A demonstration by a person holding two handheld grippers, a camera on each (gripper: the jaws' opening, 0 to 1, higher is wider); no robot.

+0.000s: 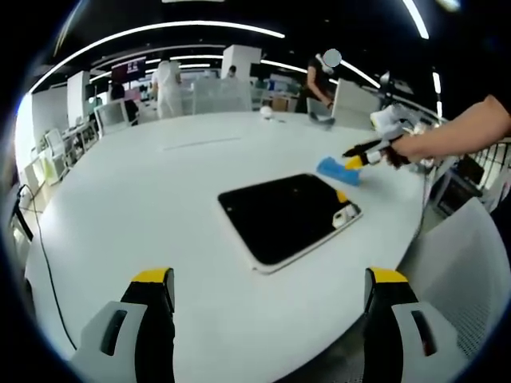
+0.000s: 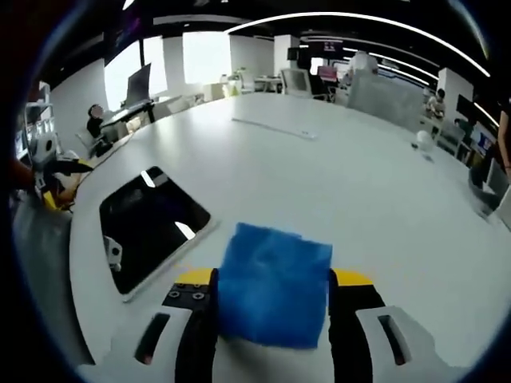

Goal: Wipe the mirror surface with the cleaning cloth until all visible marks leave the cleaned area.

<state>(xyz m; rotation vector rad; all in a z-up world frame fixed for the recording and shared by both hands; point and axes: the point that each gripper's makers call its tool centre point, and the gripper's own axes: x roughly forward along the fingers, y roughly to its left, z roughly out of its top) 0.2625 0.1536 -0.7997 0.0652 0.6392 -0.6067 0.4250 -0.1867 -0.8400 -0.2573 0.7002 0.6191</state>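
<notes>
Right gripper (image 2: 271, 299) pinches the blue cleaning cloth (image 2: 274, 292) just beside the mirror (image 2: 152, 223) lying flat on the white table (image 2: 335, 183), left gripper (image 1: 271, 291) hangs spread and empty, so the approach is on, next comes cloth onto glass

A large white table (image 1: 160, 207) with a rounded edge is seen in an open-plan office; a dark cable (image 1: 44, 263) is draped over its edge in the left gripper view; a grey chair back (image 1: 467, 263) is set against the table; a dark ceiling is crossed by long curved strip lights (image 1: 160, 30); white pillars (image 1: 239, 60) and desks with monitors (image 1: 108, 116) are ranged behind the table; bright windows (image 2: 204, 56) are seen in the right gripper view; people (image 1: 168, 84) are seen standing in the distance.
</notes>
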